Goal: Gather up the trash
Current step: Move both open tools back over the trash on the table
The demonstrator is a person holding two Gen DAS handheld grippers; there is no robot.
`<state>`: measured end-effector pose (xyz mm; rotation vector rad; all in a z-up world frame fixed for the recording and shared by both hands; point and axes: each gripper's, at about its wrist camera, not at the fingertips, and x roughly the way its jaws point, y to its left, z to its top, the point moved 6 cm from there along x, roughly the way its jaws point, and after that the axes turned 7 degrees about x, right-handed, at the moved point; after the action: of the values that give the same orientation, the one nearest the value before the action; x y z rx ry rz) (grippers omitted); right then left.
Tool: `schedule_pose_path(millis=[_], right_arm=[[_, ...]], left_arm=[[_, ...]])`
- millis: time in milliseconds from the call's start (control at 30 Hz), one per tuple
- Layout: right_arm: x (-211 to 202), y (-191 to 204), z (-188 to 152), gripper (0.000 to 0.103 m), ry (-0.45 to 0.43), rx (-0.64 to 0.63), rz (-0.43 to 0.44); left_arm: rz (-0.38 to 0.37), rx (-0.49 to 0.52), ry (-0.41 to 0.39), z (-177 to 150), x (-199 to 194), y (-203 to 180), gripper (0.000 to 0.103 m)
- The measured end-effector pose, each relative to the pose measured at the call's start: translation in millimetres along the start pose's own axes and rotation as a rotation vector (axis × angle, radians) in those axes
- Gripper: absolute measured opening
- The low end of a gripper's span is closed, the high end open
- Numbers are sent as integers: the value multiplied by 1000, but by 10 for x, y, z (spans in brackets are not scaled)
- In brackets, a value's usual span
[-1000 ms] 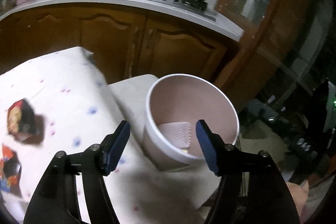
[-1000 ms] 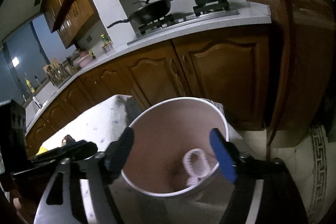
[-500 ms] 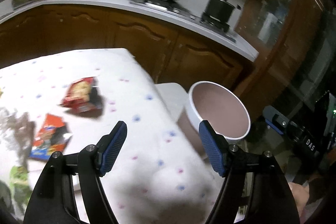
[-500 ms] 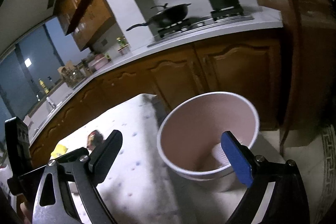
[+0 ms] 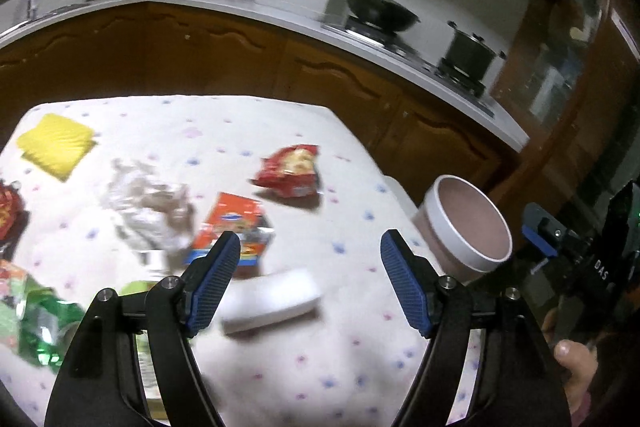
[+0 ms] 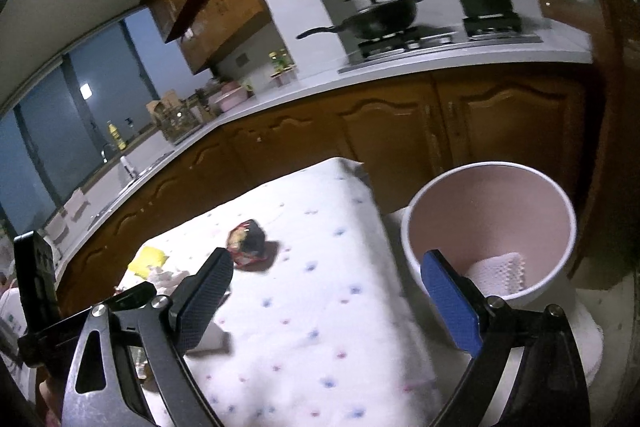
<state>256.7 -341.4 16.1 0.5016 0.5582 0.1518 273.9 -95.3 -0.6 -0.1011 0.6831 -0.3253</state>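
Observation:
A white bin with a pink inside stands off the table's right end; in the right wrist view the bin holds a white mesh piece. Trash lies on the dotted white tablecloth: a white block, an orange-red packet, a red snack bag, crumpled foil, a yellow pad and green wrappers. My left gripper is open and empty above the white block. My right gripper is open and empty over the table's end beside the bin.
Brown cabinets under a white counter run behind the table. A wok and a black pot sit on the stove. A tall brown cabinet stands right of the bin. A red wrapper lies at the table's left edge.
Both grippers have swung left, away from above the bin and over the table. More of the trash has come into the left wrist view. Both stay open and empty.

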Motion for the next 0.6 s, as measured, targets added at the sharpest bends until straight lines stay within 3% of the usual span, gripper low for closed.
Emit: schedule_pose_path(millis=[600], right_arm=[[457, 738, -277, 96, 83, -79, 93]], left_arm=[[153, -66, 19, -47, -210, 933, 76]])
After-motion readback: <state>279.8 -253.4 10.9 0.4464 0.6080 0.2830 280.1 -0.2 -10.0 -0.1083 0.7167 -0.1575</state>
